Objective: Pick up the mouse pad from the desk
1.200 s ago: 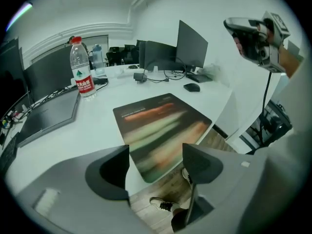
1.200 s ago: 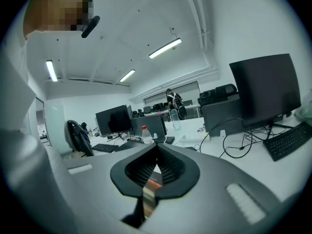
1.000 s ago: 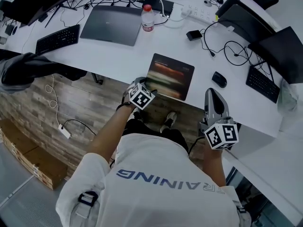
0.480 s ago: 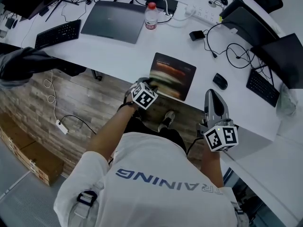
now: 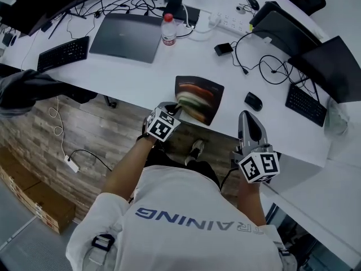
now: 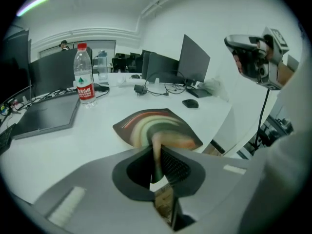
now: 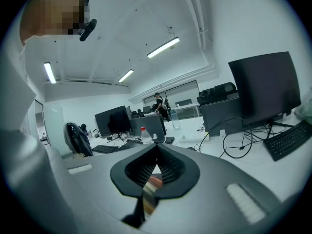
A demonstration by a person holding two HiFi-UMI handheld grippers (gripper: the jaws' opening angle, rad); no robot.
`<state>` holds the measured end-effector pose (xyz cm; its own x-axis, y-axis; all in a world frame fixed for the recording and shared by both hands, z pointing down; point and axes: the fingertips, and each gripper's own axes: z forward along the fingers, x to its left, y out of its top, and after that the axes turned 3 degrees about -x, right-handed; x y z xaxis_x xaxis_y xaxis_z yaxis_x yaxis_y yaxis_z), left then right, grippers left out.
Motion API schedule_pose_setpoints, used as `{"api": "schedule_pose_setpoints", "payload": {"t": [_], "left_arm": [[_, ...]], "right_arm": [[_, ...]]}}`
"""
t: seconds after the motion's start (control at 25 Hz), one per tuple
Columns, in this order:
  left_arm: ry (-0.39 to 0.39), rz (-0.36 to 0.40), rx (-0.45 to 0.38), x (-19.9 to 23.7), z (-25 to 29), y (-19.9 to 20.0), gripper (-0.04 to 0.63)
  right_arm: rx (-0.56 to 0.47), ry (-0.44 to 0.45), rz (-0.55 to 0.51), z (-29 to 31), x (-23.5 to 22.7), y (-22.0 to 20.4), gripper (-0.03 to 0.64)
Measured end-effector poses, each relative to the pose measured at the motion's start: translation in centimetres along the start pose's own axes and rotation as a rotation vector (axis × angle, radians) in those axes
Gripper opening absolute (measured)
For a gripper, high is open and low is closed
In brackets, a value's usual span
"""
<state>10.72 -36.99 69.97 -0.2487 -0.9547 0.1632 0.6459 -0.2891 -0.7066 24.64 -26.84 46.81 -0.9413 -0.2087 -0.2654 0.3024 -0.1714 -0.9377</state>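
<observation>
An open office with rows of monitors, and a long white tabletop (image 5: 141, 72) strewn with cables, a closed laptop (image 5: 125, 35) and a water bottle (image 5: 167, 29).

The mouse pad (image 5: 200, 95) lies on the person's side of the water bottle and a little to its right, at the near edge of the tabletop. The left gripper (image 5: 176, 107) reaches it from the side away from the bottle. Its fingers (image 6: 174, 165) are closing on the pad's near edge, and that edge is pinched between them. In the left gripper view the gripped edge curls upward into a fold. The far part of the pad, toward the bottle, looks to be lying on the white surface.

The right gripper (image 5: 248, 117) hangs well apart from the bottle, out to its right and off the tabletop's edge. Its fingers are together on nothing.

As a judgement, the approach and the grasp are done and the lift has only started. One edge is raised, and the rest of the pad has yet to come clear of the tabletop. What remains is to raise the left gripper until the whole pad hangs free, without the thin edge slipping out.
</observation>
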Motion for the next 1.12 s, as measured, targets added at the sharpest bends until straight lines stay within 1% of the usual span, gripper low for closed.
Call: {"api": "schedule_pose_setpoints", "payload": {"t": [0.24,0.48,0.8,0.96,1.12], "left_arm": [[-0.015,-0.02,-0.172,-0.6,-2.7,5.3,0.029],[0.028,-0.059,-0.31,-0.3,-7.1,11.0,0.029],[0.13,-0.075,-0.533,-0.3,-14.5,18.0,0.031],[0.183,-0.081,-0.641,0.0,-18.6,21.1,0.031],[0.219,-0.074,-0.736,0.0,-22.6,23.6,0.031]], "right_arm": [[-0.031,0.016,-0.023,0.3,0.6,2.0,0.014],[-0.096,0.034,-0.068,0.4,0.8,5.3,0.014],[-0.163,0.036,-0.1,0.3,0.4,9.3,0.014],[-0.201,0.056,-0.119,0.3,1.1,11.1,0.014],[-0.237,0.074,-0.142,0.1,1.8,12.9,0.014]]}}
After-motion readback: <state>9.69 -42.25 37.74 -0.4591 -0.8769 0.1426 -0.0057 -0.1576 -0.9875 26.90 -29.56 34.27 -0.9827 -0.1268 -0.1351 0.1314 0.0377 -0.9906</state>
